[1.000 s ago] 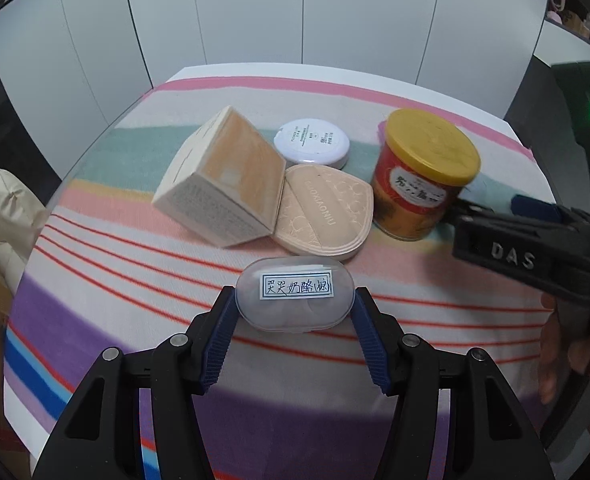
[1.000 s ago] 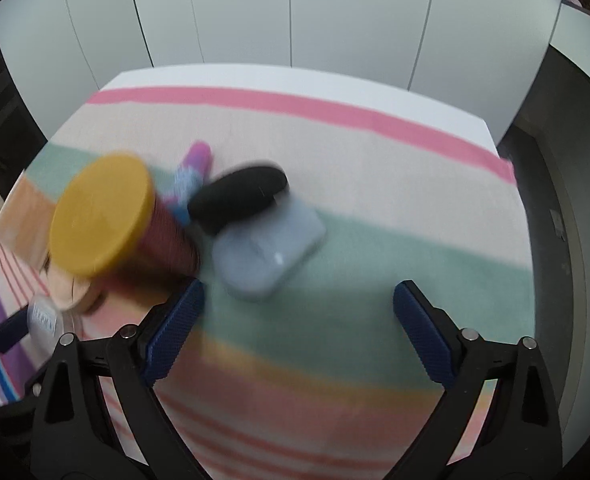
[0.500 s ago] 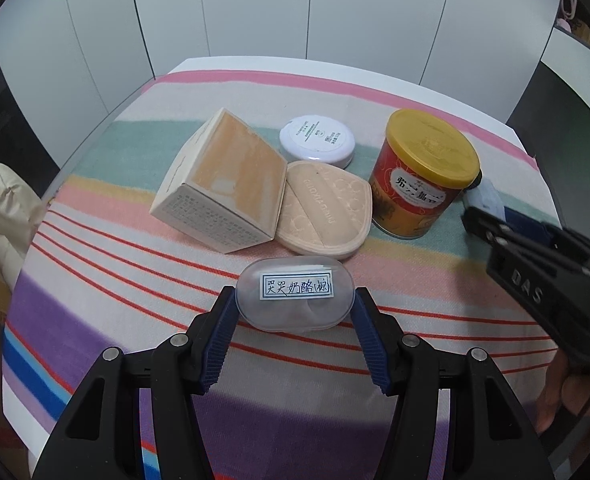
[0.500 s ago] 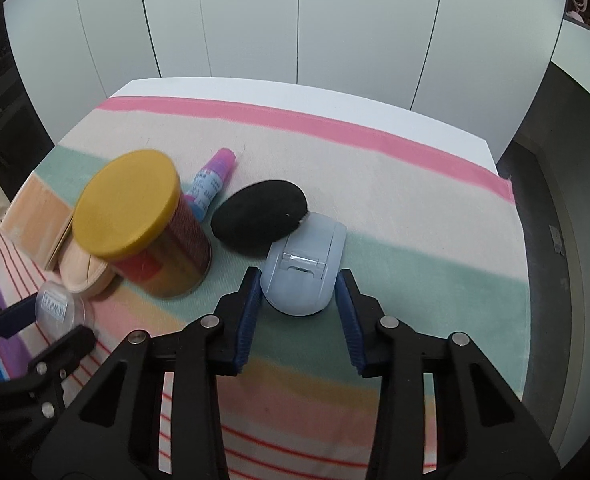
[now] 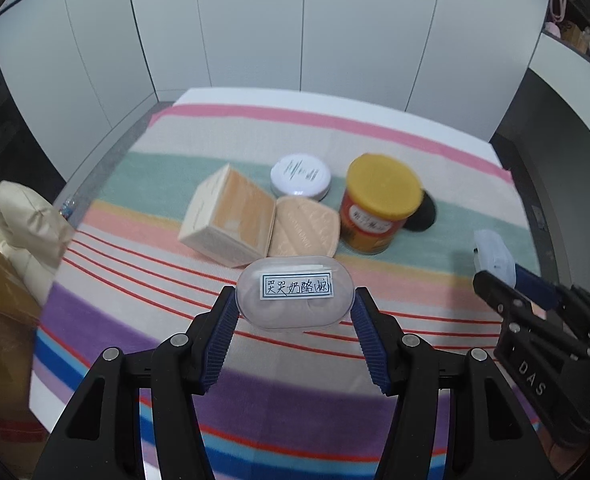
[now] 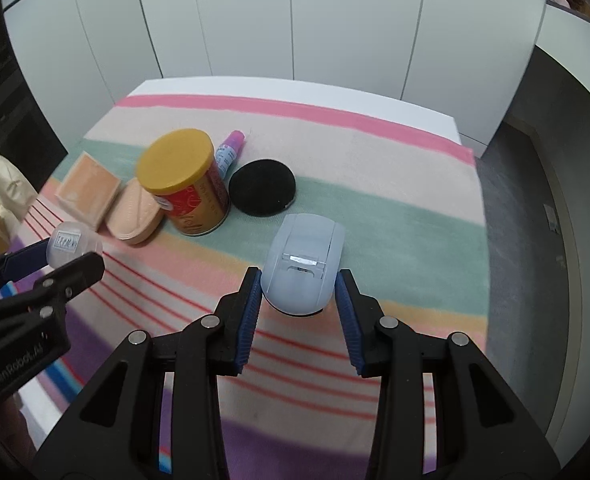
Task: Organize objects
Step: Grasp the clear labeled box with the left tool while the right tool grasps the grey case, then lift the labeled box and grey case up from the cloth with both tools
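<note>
My left gripper (image 5: 295, 312) is shut on a clear oval case with a handwritten label (image 5: 295, 292), held above the striped cloth. My right gripper (image 6: 299, 292) is shut on a pale blue-grey case (image 6: 301, 264), also lifted; that case shows at the right of the left wrist view (image 5: 495, 256). On the cloth stand a red can with a yellow lid (image 5: 379, 204), a beige box (image 5: 231, 216), a peach compact (image 5: 305, 228), a white round jar (image 5: 301, 176) and a black puff (image 6: 262, 188).
A pink-capped tube (image 6: 229, 152) lies behind the can. The striped cloth (image 5: 255, 400) covers a white table whose far edge (image 5: 295, 94) faces white cabinet doors. A cream jacket (image 5: 15, 224) hangs off the left side. Dark floor lies to the right.
My right gripper closed on the blue-grey case and lifted it back away from the black puff. My left gripper, still holding the clear case, drew back and up from the objects.
</note>
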Action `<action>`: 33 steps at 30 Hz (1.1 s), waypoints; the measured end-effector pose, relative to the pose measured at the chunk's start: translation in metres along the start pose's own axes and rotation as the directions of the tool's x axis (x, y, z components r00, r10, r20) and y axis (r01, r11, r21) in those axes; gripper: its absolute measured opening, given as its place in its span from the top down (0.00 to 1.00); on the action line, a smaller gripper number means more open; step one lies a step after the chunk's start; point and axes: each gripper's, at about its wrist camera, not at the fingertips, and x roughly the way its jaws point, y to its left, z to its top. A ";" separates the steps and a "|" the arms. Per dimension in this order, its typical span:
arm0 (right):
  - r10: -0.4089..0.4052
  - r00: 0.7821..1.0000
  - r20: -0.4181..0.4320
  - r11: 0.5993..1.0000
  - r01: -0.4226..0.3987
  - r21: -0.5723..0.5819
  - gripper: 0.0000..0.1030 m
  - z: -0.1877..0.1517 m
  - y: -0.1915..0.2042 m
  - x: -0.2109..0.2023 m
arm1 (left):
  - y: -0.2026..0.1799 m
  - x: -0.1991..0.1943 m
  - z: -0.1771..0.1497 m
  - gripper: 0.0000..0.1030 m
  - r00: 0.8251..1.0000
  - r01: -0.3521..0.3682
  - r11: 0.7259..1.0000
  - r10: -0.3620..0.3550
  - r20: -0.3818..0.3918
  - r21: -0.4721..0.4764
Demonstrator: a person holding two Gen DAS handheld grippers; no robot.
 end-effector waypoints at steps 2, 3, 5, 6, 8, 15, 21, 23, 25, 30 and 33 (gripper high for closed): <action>0.004 1.000 0.000 1.000 -0.004 0.015 0.62 -0.001 -0.001 -0.014 | 0.000 -0.014 0.003 0.43 1.000 0.004 1.000 -0.004 0.008 0.002; 0.005 1.000 0.000 1.000 -0.005 0.019 0.62 0.000 -0.002 -0.019 | 0.000 -0.019 0.004 0.43 1.000 0.006 1.000 -0.006 0.011 0.002; 0.005 1.000 0.003 1.000 -0.005 0.025 0.62 -0.001 -0.002 -0.032 | 0.001 -0.034 0.007 0.43 1.000 0.009 1.000 -0.009 0.019 -0.001; 0.006 1.000 0.004 1.000 -0.007 0.028 0.62 0.000 -0.001 -0.040 | 0.001 -0.039 0.008 0.43 1.000 0.009 1.000 -0.009 0.024 0.000; 0.010 1.000 0.006 0.999 -0.010 0.033 0.62 -0.001 0.000 -0.054 | 0.002 -0.053 0.010 0.43 0.999 0.011 1.000 -0.011 0.034 0.000; 0.009 1.000 0.022 0.999 -0.010 0.036 0.62 -0.004 0.009 -0.103 | 0.006 -0.102 0.002 0.43 0.998 0.031 0.999 -0.032 0.061 0.008; 0.019 0.999 0.029 0.999 -0.021 0.043 0.62 -0.014 0.017 -0.137 | 0.011 -0.140 -0.012 0.43 0.995 0.063 0.998 -0.063 0.081 -0.007; 0.024 0.999 0.033 0.999 -0.026 0.042 0.62 -0.018 0.019 -0.149 | 0.014 -0.152 -0.017 0.43 0.993 0.072 0.997 -0.071 0.095 -0.009; 0.028 0.999 0.034 0.999 -0.029 0.041 0.62 -0.022 0.021 -0.158 | 0.016 -0.160 -0.020 0.43 0.992 0.076 0.997 -0.075 0.100 -0.008; 0.027 0.999 0.038 0.999 -0.029 0.031 0.62 -0.032 0.024 -0.180 | 0.019 -0.179 -0.026 0.43 0.988 0.086 0.996 -0.086 0.126 0.009; 0.025 0.999 0.044 0.999 -0.026 0.037 0.62 -0.036 0.025 -0.189 | 0.023 -0.187 -0.027 0.43 0.984 0.099 0.995 -0.099 0.149 0.005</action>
